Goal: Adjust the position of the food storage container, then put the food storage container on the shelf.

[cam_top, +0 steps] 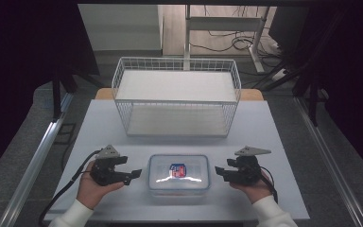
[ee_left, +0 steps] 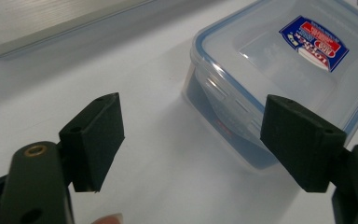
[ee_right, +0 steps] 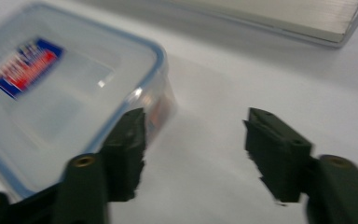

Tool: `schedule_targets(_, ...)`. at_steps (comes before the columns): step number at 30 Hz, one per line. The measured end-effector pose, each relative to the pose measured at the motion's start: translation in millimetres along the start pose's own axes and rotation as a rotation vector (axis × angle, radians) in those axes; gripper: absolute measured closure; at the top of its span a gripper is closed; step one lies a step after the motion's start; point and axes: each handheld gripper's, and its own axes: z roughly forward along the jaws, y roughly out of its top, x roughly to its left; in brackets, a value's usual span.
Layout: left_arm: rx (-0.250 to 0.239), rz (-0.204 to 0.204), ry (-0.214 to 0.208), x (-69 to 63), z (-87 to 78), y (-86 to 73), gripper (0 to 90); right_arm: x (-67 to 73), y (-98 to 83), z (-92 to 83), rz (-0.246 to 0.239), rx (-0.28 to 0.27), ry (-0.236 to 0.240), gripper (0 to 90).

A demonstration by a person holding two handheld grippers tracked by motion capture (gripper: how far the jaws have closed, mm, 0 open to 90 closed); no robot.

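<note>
Matte black left gripper (cam_top: 133,175) and right gripper (cam_top: 219,172), jaws spread, empty, flanking clear rounded plastic container (cam_top: 178,178), white wire basket (cam_top: 177,96) behind

Only print I can see is the sticker (ee_left: 313,43) on the box lid (ee_left: 270,60): blue and red with white lettering. In my left gripper view it's upside down and too small to read for sure. In my right gripper view the same sticker (ee_right: 26,66) is blurred. From the high view it's just a blue-red patch (cam_top: 177,170). No numbers or other signs I can read.
</note>
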Motion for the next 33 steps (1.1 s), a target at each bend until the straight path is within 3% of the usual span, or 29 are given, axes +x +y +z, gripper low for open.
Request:
schedule_targets(3, -0.009, -0.013, 0.0, 0.6, -0.4, 0.8, 18.4, -2.2, 0.5, -2.5, 0.027, -0.021, 0.026, 30.3)
schedule_targets(4, -0.012, -0.032, -0.001, 1.9, -0.3, 1.7, 17.9, -3.4, -0.3, -3.6, 0.036, -0.024, 0.054, 28.3)
schedule_targets(9, -0.009, -0.064, -0.007, 2.0, 0.9, 2.0, 16.0, -2.3, -1.4, -2.3, 0.027, -0.018, 0.083, 24.6)
schedule_targets(10, -0.016, -0.094, -0.026, 1.7, 1.4, 2.3, 15.2, -0.8, -1.4, -1.9, 0.019, -0.02, 0.091, 24.0)
schedule_targets(11, -0.016, -0.094, -0.026, 1.7, 1.4, 2.3, 15.1, -0.8, -1.4, -1.9, 0.019, -0.02, 0.091, 24.0)
schedule_targets(12, -0.025, -0.124, -0.051, 1.8, 2.4, 2.5, 14.9, -0.2, -1.3, -1.8, 0.019, -0.025, 0.102, 23.8)
schedule_targets(13, -0.025, -0.124, -0.051, 1.8, 2.4, 2.5, 14.8, 0.0, -1.3, -1.9, 0.023, -0.027, 0.107, 23.7)
schedule_targets(14, -0.023, -0.154, -0.07, 3.0, 4.0, 2.0, 14.6, 0.2, -1.3, -1.9, 0.025, -0.03, 0.112, 23.6)
schedule_targets(18, -0.015, -0.202, -0.104, 6.7, 9.5, 1.4, 15.0, 0.6, -1.1, -1.2, 0.042, -0.036, 0.137, 23.2)
schedule_targets(23, -0.008, -0.226, -0.148, 8.9, 19.4, 1.9, 15.0, 2.0, -0.8, 2.1, 0.048, -0.026, 0.149, 23.1)
schedule_targets(28, 0.003, -0.28, -0.219, 10.6, 33.0, 2.7, 14.8, 4.6, 0.0, 4.9, 0.063, -0.023, 0.186, 22.6)
schedule_targets(33, 0.003, -0.285, -0.25, 10.5, 38.7, 3.1, 14.9, 6.5, 0.8, 7.5, 0.067, -0.022, 0.207, 21.9)
